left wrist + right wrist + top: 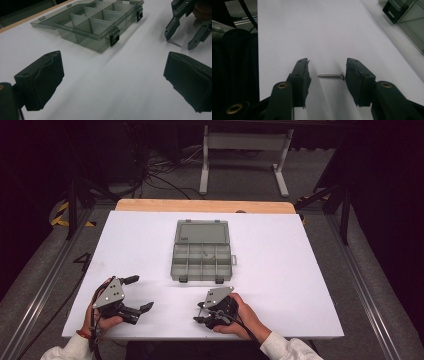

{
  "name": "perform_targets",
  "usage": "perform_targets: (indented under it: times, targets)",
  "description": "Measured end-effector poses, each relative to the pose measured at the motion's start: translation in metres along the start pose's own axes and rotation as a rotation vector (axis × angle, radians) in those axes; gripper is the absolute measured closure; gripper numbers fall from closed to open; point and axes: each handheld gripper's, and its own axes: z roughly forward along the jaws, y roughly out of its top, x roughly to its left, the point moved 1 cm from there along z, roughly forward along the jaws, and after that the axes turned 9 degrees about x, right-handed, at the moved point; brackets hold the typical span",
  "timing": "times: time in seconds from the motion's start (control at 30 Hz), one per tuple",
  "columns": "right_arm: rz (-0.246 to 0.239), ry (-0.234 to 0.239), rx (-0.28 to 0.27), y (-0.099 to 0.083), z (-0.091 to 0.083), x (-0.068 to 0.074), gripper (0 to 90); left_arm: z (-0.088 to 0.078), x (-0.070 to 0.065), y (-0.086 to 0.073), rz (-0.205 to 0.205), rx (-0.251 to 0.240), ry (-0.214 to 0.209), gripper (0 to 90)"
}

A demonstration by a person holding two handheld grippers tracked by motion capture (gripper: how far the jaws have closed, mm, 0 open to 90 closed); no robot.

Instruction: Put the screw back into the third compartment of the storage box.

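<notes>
While both hands rest low on the near edge of the white desk (150,235):
Right gripper (325,75): tipped down to the desk, jaws partly closed, straddling a small silver metal screw (330,75); head touching or just beside one pad, the other pad apart from the tip.
Screw: flat on the desk, near-right of centre, well short of the box.
Left gripper (112,82): low, jaws wide, nothing between them.
Grey-green clear plastic compartment box (202,261): lid open, centre of desk, beyond both grippers.

One screw (330,75), one organiser box (202,262), two grippers
</notes>
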Motion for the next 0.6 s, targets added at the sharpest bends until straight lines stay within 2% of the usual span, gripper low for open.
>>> perform_targets:
  times: [0.13,0.23,0.6]
  targets:
    - [0.008,-0.006,0.001,0.0022,0.0010,0.0003,64.7,0.0003,-0.0002,0.0002,0.004,0.003,-0.001,3.6]
    - [0.004,-0.003,-0.001,0.0022,0.0009,0.0003,67.8,0.0002,-0.0003,0.0000,0.000,0.002,-0.001,3.6]
    - [0.004,-0.012,-0.010,0.0020,-0.0021,-0.0009,68.1,0.0003,0.0004,-0.0001,0.000,-0.001,-0.003,3.7]
